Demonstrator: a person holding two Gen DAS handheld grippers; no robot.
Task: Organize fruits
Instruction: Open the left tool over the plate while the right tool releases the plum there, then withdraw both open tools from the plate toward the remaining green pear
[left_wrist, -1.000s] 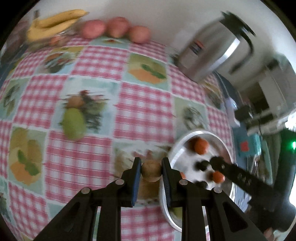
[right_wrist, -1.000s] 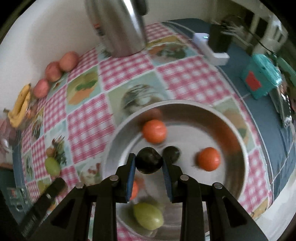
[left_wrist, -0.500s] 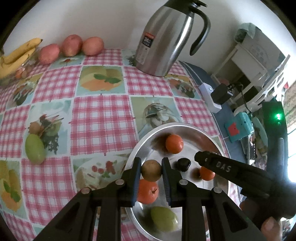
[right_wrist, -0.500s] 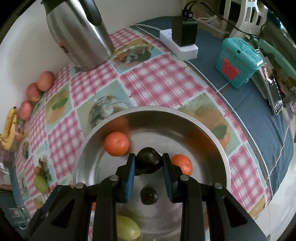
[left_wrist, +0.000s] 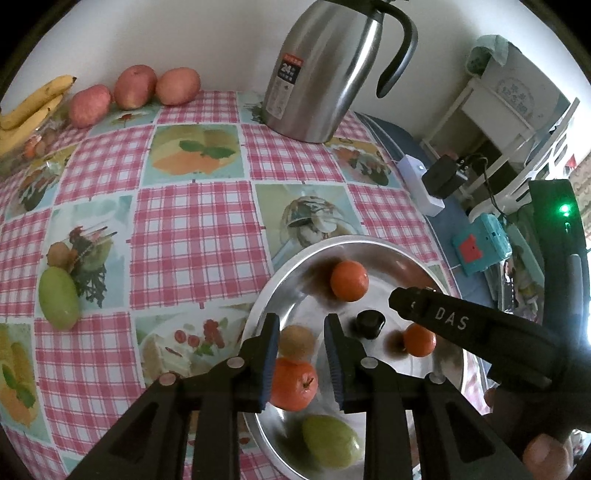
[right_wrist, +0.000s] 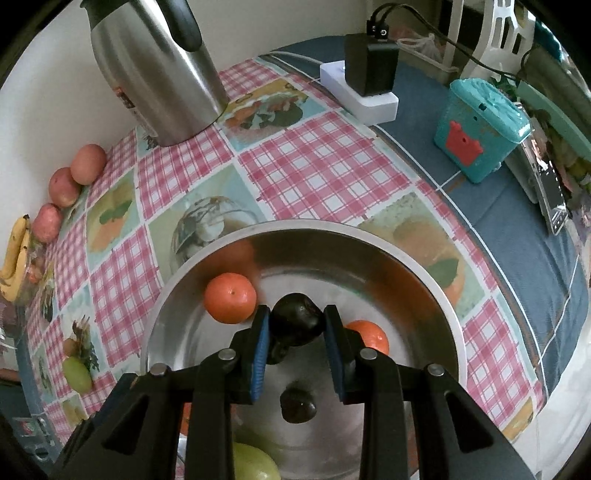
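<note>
L claw (left_wrist: 301, 350) is hanging over the steel bowl (left_wrist: 291, 273) w/ its jaws just opening: the brown kiwi (left_wrist: 296, 341) is sitting btwn the pads, touching the L pad, gap at the R one, so released. An orange (left_wrist: 293, 384) is lying right below it, a green mango (left_wrist: 330, 435) nearer the claw's base. R claw (right_wrist: 297, 325) is clenching a dark plum (right_wrist: 295, 323) above the bowl, tangerine (right_wrist: 229, 297) just to its L.

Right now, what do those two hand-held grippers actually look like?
Both are matte black plastic with silver screws. The left gripper and right gripper have two flat fingers with blue ribbed pads. The right one carries white "DAS" lettering and a green light.
</note>
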